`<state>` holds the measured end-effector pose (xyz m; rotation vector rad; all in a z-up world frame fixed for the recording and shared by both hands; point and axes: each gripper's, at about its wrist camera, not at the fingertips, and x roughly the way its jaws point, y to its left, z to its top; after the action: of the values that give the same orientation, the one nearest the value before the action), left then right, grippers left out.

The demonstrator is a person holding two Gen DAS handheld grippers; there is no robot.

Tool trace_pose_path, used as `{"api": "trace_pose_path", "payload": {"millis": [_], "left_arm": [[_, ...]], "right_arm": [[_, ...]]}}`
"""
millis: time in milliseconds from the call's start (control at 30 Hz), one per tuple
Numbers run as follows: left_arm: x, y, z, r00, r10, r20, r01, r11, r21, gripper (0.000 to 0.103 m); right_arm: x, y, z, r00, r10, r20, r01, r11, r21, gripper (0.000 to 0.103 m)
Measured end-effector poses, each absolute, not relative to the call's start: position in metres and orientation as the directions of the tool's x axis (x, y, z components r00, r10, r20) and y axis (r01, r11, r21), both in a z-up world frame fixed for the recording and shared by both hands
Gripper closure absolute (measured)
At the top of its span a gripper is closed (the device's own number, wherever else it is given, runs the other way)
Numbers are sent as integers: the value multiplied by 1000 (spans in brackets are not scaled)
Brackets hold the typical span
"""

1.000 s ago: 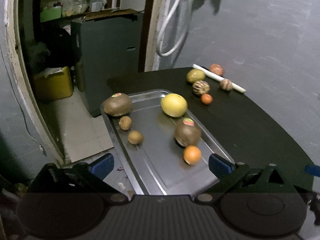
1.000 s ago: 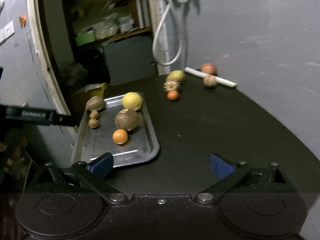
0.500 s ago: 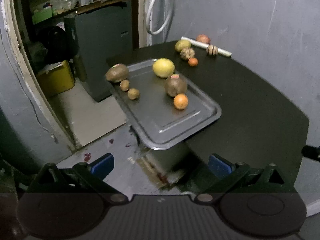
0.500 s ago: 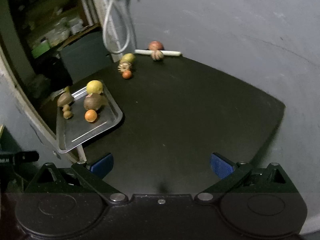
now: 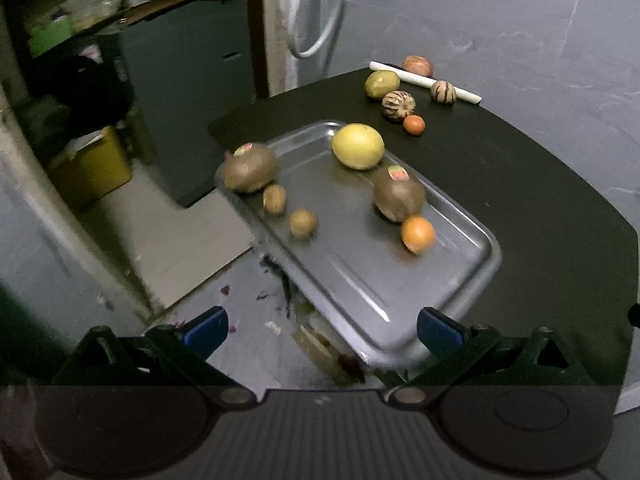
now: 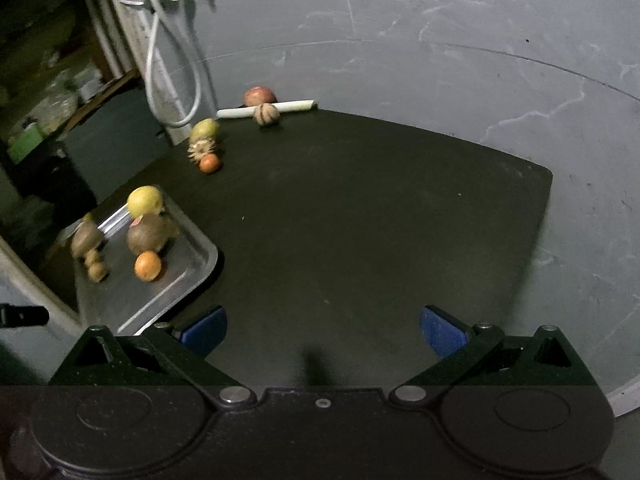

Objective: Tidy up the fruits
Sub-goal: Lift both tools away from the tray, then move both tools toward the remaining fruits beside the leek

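A steel tray (image 5: 360, 280) (image 6: 188, 280) lies on the left part of a black table (image 6: 360, 220) and overhangs its edge. In the tray lie a yellow citrus (image 5: 357, 146), two large brown fruits (image 5: 250, 167) (image 5: 398, 199), two small brown fruits (image 5: 274, 199) (image 5: 303, 223) and an orange (image 5: 417, 234) (image 6: 147, 265). At the far edge lie a small orange (image 5: 413, 124), two striped fruits (image 5: 397, 105) (image 5: 443, 91), a green-yellow fruit (image 5: 381, 84) and a red fruit (image 5: 417, 65). My left gripper (image 5: 320, 330) is open and empty before the tray's near corner. My right gripper (image 6: 322, 330) is open and empty above the table's near part.
A white stick (image 5: 424, 81) lies at the table's far edge against the grey wall. White hoses (image 6: 172, 80) hang beside a door frame. Left of the table are a dark cabinet (image 5: 180, 80), a yellow bin (image 5: 94, 168) and the floor below.
Both grippers pulled back and up from the table, then the left one came closer to the tray again. The fruits have not moved. Both grippers stay open.
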<state>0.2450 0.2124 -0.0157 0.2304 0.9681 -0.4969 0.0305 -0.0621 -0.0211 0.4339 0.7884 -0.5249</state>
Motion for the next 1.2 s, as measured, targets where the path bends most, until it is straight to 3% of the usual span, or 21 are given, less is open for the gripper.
{"api": "trace_pose_path", "payload": {"millis": [233,467,633,933,1200], "left_arm": [[366,205,-19,381,-477,-792,712,698,-78,1],[454,190,-15,294,-528,-797,818,571,-76,1],[482,176,-19,264,-555,-789,828,550,-111,1],[498,159,2,236,-581,-779,860,498,-111,1],[537,126,-12,119,-627,-769,917,367,-157,1]], "right_arm": [[93,-21,-23,573,-431,-697,729,657,192,1],[155,22,-3,539,-491,-684,748,652,122,1],[189,35,2,543,-467,-698,700,711,68,1],[236,21,0,617,-417,-667,641,759,118,1],[283,11,-15,562,-424,-711,653,754,67,1]]}}
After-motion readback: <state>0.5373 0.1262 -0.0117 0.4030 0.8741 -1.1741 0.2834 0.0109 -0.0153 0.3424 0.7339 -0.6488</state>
